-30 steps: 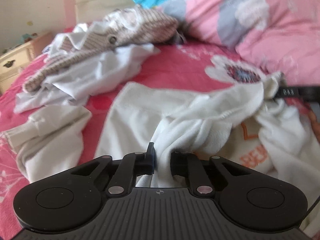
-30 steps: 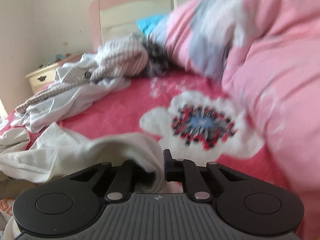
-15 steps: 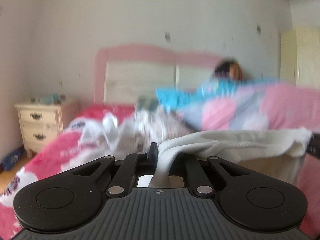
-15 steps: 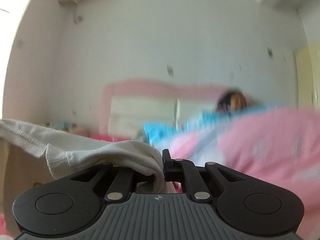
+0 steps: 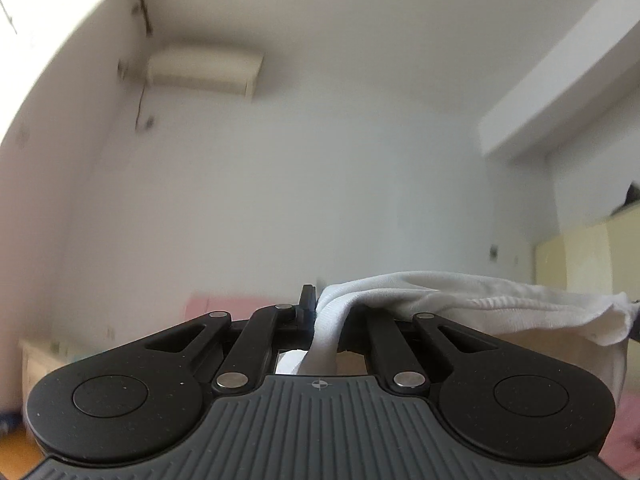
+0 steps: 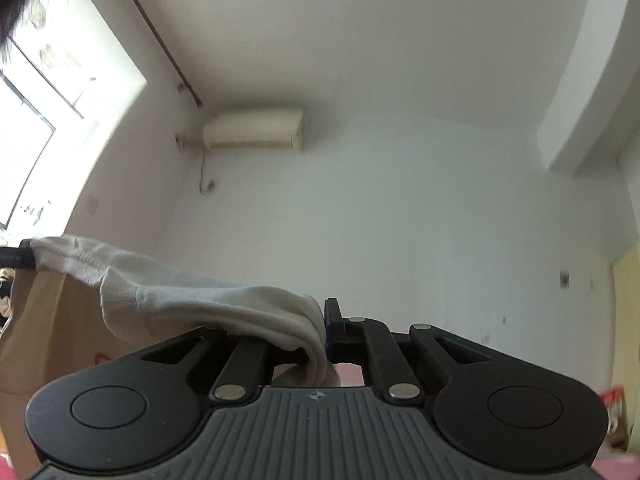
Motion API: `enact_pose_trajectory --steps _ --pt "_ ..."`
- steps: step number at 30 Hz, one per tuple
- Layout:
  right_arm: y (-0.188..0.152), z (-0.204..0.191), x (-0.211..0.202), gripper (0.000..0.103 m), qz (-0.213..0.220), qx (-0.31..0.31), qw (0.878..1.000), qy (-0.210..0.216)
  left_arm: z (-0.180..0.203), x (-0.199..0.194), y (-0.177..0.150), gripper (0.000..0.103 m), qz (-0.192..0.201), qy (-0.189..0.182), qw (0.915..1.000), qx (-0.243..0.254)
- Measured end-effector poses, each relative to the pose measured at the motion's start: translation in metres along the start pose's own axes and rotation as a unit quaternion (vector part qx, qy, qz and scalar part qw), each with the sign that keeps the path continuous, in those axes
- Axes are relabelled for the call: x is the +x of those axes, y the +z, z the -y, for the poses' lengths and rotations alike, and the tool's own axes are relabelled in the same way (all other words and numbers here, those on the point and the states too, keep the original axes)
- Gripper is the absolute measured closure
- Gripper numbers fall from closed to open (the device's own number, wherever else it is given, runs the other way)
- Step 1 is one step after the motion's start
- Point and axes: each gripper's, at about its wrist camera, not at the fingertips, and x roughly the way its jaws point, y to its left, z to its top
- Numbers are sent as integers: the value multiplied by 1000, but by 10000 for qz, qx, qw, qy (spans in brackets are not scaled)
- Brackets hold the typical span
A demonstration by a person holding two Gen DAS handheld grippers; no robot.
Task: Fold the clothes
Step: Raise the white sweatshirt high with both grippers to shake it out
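Here both grippers are tipped upward toward the far wall, and a single white garment (image 5: pixel 472 304) hangs stretched between them. The left gripper (image 5: pixel 320 312) has its jaws pinched tight on a bunched hem of the cloth, which rises between the fingers and runs off to the right. The right gripper (image 6: pixel 320 332) is clamped on the opposite corner, where the fabric drapes over the left finger and trails away to the left; at that far left edge the tip of the other gripper shows, gripping the same ribbed edge. The body of the white garment falls below that top edge, with a hint of orange print low at the left in the right wrist view.

The step in hand looks like raising and spreading the garment so it can be laid flat. To do it well, the person should keep both grips firm and the two corners level with each other, pulling them apart only until the top edge is straight, not strained. A gentle shake would let the creases drop. The bed is nearly out of sight now, only a pink strip (image 5: pixel 224 306) beneath the wall-mounted air conditioner (image 5: pixel 204 70), so the lowering will need the wrists tipped down first.
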Motion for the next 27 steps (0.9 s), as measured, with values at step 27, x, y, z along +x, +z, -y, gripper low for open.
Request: enact_pose_trajectory --steps 27 --pt "-153 -11 90 96 -1449 -242 9884 -384 12 63 -67 99 -681 252 9973 142"
